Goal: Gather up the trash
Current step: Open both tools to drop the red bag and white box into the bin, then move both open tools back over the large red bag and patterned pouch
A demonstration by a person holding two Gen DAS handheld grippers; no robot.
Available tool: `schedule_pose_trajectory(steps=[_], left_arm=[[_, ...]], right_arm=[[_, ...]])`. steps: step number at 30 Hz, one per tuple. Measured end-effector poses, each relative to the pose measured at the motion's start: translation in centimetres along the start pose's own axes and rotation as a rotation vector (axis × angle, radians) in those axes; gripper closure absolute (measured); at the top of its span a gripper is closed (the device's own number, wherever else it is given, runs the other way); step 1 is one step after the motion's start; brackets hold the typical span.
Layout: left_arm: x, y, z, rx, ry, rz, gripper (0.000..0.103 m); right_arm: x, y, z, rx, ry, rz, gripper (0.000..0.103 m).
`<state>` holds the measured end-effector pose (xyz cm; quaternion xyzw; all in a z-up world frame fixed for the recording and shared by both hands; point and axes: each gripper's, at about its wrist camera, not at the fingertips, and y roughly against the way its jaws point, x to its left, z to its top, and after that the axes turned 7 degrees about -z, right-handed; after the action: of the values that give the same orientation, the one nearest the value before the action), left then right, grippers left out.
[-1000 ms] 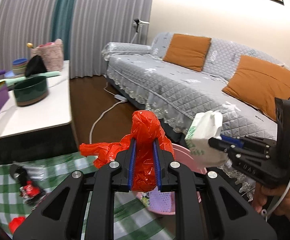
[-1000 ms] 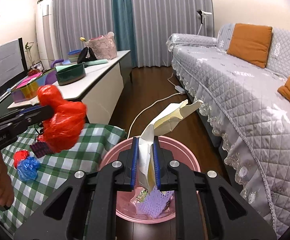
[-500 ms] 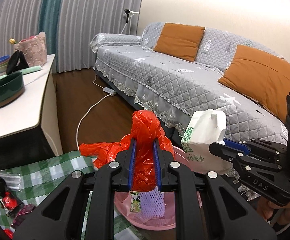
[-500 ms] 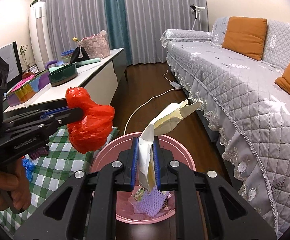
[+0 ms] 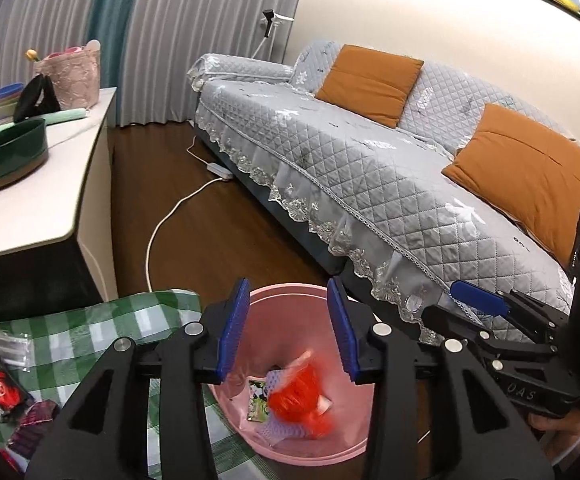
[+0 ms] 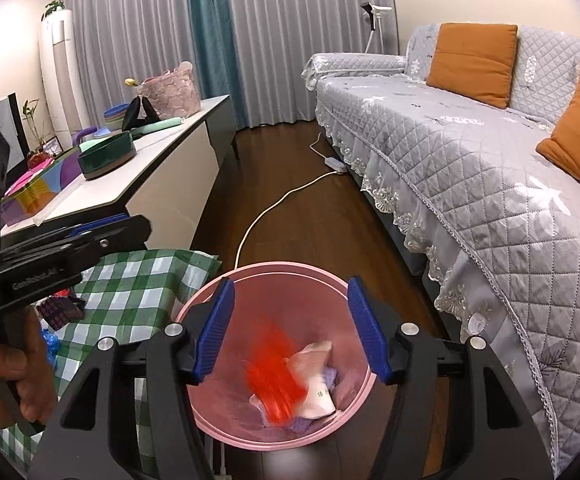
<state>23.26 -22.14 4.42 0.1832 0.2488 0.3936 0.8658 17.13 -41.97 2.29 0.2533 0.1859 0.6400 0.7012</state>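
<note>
A pink bin [image 5: 290, 300] [image 6: 274, 276] stands on the floor below both grippers. My left gripper [image 5: 288, 336] is open and empty above it. My right gripper [image 6: 290, 328] is open and empty above it too; it shows at the right of the left wrist view [image 5: 470, 308]. A red plastic bag [image 5: 302, 404] [image 6: 274, 380], blurred by motion, is dropping into the bin. The white paper pack [image 6: 314, 384] lies in the bin beside it on other trash.
A green checked cloth [image 6: 130, 280] [image 5: 90, 332] on the floor left of the bin holds several more wrappers [image 5: 6, 392]. A white table [image 6: 162, 184] with bowls stands to the left, a grey sofa [image 6: 470, 168] to the right. A white cable [image 6: 274, 208] crosses the wooden floor.
Both grippers have opened over the bin. The red bag left the left gripper and the white paper pack left the right one; both have dropped into the bin.
</note>
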Motion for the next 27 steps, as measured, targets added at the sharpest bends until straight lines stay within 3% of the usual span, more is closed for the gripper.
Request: schedule_pose_trajectory(steps=[12,27], left_arm=[[0.6,4.6,-0.3,-0.037,-0.012,0.041,0.073],[1.8,11.8,-1.9,-0.071,-0.030,0.102,0.075]], right_arm=[[1.4,1.5,0.4,-0.037,0.010,0.019,0.044],[5.0,4.6,0.5,-0.080,0.037,0.090,0.044]])
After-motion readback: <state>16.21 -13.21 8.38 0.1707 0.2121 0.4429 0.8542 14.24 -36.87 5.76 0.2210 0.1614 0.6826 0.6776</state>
